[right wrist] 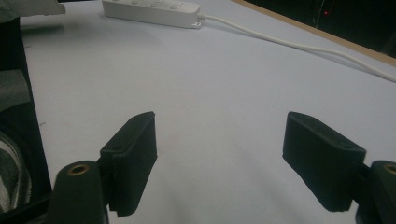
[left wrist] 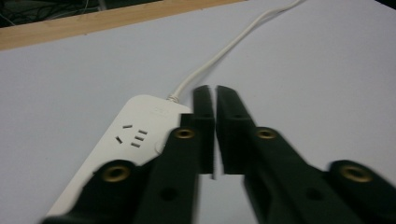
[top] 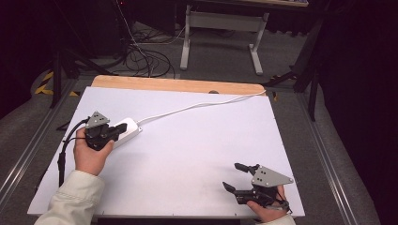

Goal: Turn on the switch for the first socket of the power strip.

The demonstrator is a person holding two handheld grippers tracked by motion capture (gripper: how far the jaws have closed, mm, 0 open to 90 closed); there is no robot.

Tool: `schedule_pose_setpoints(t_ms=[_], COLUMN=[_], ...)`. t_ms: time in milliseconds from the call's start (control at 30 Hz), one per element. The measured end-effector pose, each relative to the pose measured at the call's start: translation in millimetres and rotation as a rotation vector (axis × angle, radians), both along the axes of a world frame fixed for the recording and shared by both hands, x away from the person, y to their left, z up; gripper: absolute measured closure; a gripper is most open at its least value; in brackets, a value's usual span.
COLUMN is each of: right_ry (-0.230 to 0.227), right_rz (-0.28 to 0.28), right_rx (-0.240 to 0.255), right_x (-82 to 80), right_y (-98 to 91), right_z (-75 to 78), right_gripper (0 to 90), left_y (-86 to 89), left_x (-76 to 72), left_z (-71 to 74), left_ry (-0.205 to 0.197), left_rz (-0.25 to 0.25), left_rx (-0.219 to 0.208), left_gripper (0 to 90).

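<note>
I am looking at a table (top: 187, 159) whose top is showing as a smooth, matt white sheet, with a strip of bare light wood (top: 178, 85) running along its far edge. The power strip (top: 126, 132) is looking like smooth white plastic with a faint sheen, and its cord (top: 197, 105) is reading as white rubbery plastic. My left gripper (left wrist: 215, 100) and right gripper (right wrist: 219, 140) are showing matt black plastic with brass-coloured metal rivets.
</note>
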State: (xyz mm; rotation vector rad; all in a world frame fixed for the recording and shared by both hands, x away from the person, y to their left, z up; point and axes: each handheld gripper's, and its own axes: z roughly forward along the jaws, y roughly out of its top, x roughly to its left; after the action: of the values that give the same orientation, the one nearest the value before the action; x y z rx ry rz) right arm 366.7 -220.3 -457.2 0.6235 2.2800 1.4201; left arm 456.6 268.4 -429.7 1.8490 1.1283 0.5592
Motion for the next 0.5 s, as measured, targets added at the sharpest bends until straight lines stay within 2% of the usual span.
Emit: schedule_pose_setpoints(t_ms=[67, 167, 267, 300, 367, 400, 500], right_ry=[0.001, -0.002, 0.001, 0.001, 0.001, 0.001, -0.001], right_rz=[-0.001, 0.001, -0.001, -0.001, -0.001, -0.001, 0.002], right_rx=[0.001, 0.005, 0.007, 0.009, 0.008, 0.008, 0.011], right_x=[-0.6, -0.7, -0.8, -0.7, -0.4, -0.4, -0.8], right_y=[-0.4, -0.9, -1.1, -1.0, -0.9, -0.9, -0.7], right_z=[0.1, 0.5, 0.7, 0.8, 0.9, 0.9, 1.0], right_gripper=[26.3, 26.3, 26.3, 26.3, 26.3, 26.3, 26.3], left_y=[-0.9, -0.6, -0.3, 0.0, 0.0, 0.1, -0.3], left_x=[-1.9, -9.2, -17.7, -23.4, -26.3, -29.6, -42.5], left_z=[1.6, 10.0, 19.0, 23.0, 24.8, 26.4, 32.9], left_ry=[-0.003, -0.032, -0.047, -0.066, -0.076, -0.085, -0.131], left_rz=[-0.004, -0.022, -0.045, -0.071, -0.079, -0.09, -0.134], left_rx=[-0.006, -0.031, -0.032, -0.036, -0.038, -0.042, -0.052], left_gripper=[75.0, 63.5, 50.7, 47.8, 42.0, 42.0, 34.2])
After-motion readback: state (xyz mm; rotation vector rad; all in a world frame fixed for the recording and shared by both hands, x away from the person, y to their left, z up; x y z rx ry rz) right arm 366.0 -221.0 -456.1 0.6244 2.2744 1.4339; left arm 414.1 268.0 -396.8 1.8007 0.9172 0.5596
